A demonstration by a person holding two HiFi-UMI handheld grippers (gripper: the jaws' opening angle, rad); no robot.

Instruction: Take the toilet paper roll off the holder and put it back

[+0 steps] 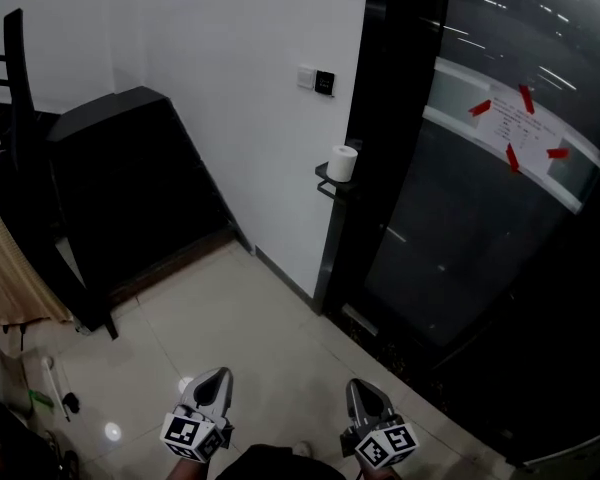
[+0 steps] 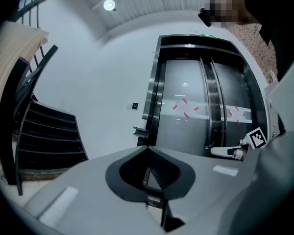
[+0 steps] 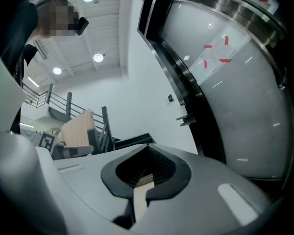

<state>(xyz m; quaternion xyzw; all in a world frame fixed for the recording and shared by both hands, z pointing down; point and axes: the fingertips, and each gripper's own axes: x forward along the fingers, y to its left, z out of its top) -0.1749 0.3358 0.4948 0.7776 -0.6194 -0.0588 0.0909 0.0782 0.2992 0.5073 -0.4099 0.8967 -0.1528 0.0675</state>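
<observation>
To our left a black staircase [image 1: 130, 188] runs along the white wall [image 1: 230, 58], with a tan cloth [image 1: 5, 258] hanging at the far left edge. To our right stands a black door frame [image 1: 365, 118] with a curved glass door [image 1: 480, 228]. The door carries one paper notice [image 1: 517, 126] held by four strips of red tape [image 1: 478, 108]. On the wall near the frame we see two small plates side by side, one white [image 1: 306, 76] and one black [image 1: 325, 82]. Pale floor tiles [image 1: 270, 338] stretch from our grippers to the foot of the wall.

We count one toilet paper roll [image 1: 342, 163]. It is white, short and full, and stands upright with its core hole facing up. It sits on the single black holder [image 1: 326, 181], which juts from the wall's right edge just beside the door frame. The roll is well apart from both grippers.

We hold two grippers, low at the bottom edge of the head view, both pointing level toward the wall. Our left gripper [image 2: 148, 149] has its jaws pressed together with nothing between them. Our right gripper [image 3: 149, 147] likewise shows its jaws meeting at the tip, empty. Each bears one cube with square markers.
</observation>
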